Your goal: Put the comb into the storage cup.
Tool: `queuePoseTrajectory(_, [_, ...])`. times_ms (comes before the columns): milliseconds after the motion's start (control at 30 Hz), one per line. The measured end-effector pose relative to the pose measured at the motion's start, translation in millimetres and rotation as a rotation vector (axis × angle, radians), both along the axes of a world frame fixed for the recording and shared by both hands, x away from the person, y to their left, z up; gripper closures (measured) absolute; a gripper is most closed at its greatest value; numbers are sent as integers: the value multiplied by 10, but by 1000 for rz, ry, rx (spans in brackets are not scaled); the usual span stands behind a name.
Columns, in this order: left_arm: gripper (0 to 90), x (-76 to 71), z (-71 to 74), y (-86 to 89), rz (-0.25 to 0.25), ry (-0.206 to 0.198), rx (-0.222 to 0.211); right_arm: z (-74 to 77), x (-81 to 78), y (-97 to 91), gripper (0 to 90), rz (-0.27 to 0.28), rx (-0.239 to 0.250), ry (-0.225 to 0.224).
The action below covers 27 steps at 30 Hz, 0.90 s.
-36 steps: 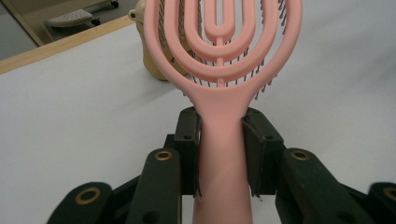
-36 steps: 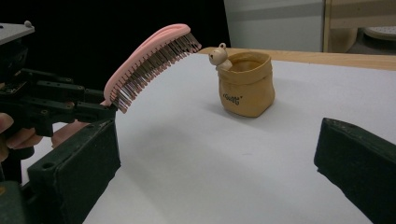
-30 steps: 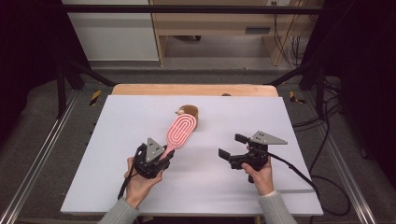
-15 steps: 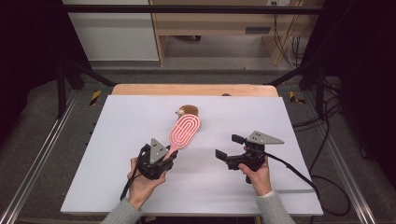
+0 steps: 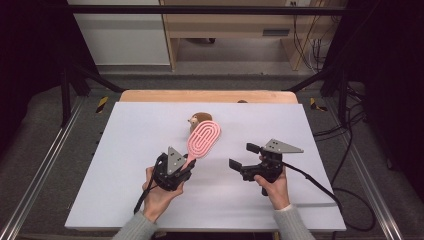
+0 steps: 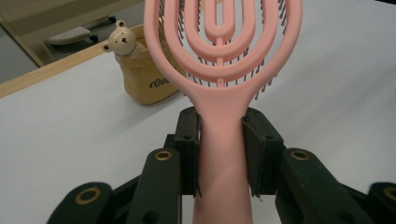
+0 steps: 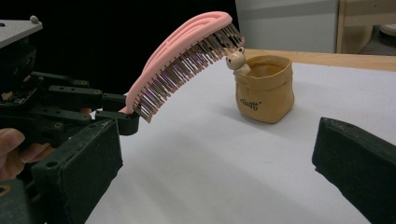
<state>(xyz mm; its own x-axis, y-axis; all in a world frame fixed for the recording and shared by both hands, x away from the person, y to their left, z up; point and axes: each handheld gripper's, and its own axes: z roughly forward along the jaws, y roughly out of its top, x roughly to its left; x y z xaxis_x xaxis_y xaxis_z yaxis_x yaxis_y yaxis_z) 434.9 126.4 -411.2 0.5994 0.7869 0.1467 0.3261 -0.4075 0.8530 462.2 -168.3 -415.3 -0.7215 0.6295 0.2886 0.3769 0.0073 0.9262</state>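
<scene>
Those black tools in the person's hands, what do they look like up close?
Both the left gripper and the right gripper are black, angular frames with brass-ringed screw holes and two flat padded jaws. Each carries a grey three-cornered plate on top and trails a black cable. The person wears grey sleeves.

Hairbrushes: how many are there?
1. The pink hairbrush is held by its handle in the left gripper, head raised above the table near the bear pot.
</scene>
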Motion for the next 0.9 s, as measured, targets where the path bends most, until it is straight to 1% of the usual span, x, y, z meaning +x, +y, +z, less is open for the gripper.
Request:
queuePoseTrajectory(233, [689, 6, -9, -82, -9, -3, 1, 8, 2, -5, 19, -1, 8, 3])
queuePoseTrajectory(333, [688, -1, -12, -123, -13, -11, 9, 8, 4, -4, 21, -2, 9, 5])
queuePoseTrajectory(433, [689, -3, -17, -155, -18, -10, 12, 12, 4, -4, 21, -3, 14, 6])
queuePoseTrajectory(900, [688, -26, -51, -345, -43, -3, -6, 9, 16, 18, 23, -10, 23, 17])
